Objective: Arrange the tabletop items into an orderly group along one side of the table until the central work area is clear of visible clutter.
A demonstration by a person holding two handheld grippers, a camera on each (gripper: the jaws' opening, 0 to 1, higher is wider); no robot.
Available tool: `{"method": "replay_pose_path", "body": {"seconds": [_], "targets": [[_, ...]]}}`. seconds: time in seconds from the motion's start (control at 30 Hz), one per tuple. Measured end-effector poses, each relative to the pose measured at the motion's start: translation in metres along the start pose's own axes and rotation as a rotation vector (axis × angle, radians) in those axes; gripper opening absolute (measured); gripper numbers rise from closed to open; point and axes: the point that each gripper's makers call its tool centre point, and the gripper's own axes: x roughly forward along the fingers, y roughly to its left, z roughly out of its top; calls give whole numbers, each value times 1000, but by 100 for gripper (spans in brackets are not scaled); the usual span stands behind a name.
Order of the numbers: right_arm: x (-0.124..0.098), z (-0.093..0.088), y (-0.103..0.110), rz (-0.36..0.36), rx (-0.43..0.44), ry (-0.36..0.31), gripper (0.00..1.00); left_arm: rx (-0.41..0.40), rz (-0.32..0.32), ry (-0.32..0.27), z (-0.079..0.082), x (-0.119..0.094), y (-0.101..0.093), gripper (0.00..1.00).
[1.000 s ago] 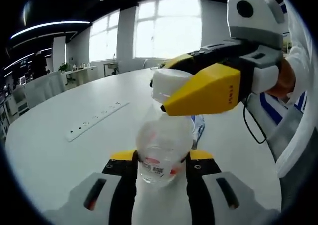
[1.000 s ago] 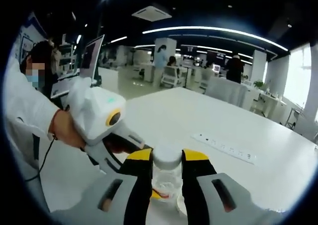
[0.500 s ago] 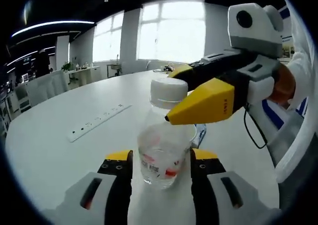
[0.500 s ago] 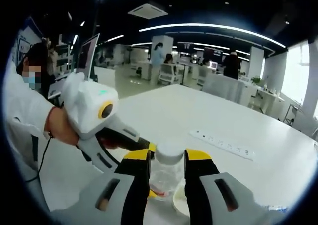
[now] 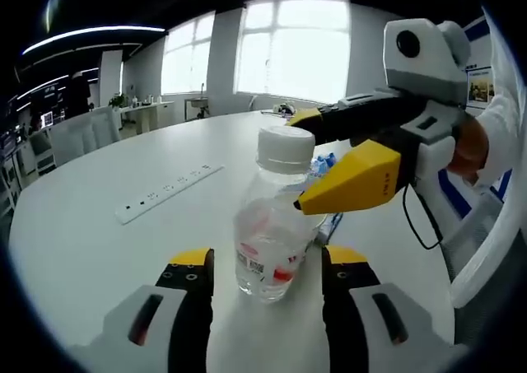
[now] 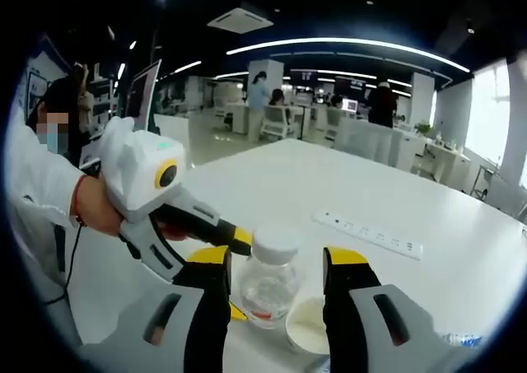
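On the white tabletop (image 5: 82, 249) a clear bottle (image 5: 272, 241) with a white cap (image 5: 285, 149) stood upright, a red-and-white label around its lower body. Seen from the left gripper view, it rose between the yellow-tipped jaws of the left hand-held gripper (image 5: 268, 268), which stood spread with a gap on either side of the bottle, so that gripper was released. The right hand-held gripper (image 5: 317, 163) reached in from the right at cap height, its near yellow jaw crossing in front of the bottle's shoulder and its far jaw behind the cap; those jaws also looked parted rather than pinching. In the right gripper view the bottle (image 6: 268, 279) sat between that gripper's own wide-set jaws (image 6: 280, 266), clear of both, with the left hand-held gripper (image 6: 239, 240) coming in from the left, held by a person in a white sleeve (image 6: 37, 184). A small white cup (image 6: 308, 324) stood just beside the bottle, against the inner side of the right jaw. Farther back on the tabletop lay a white power strip (image 5: 169, 192), well apart from the bottle. Blue-printed packaging (image 5: 325, 165) showed behind the bottle, partly hidden.
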Motion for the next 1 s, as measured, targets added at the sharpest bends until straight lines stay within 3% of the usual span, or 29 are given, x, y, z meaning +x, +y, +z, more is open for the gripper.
{"method": "replay_pose_path", "body": {"seconds": [0.5,0.63,0.73,0.83,1.0], "targets": [[-14,-8,-11,9,52,2,55,-54,20,6,6,-12,-10,72],[-19,-7,-15,6,52,-5,59,-75,32,-3,11,-15,-12,83],[-23,-6,-17,10,54,-9,63,-89,35,-13,15,-19,-15,88],[-27,-5,-18,16,57,-28,72,-104,41,-28,21,-22,-19,98],[-37,-8,-24,10,66,-24,78,-92,44,-29,25,-29,-26,100]]}}
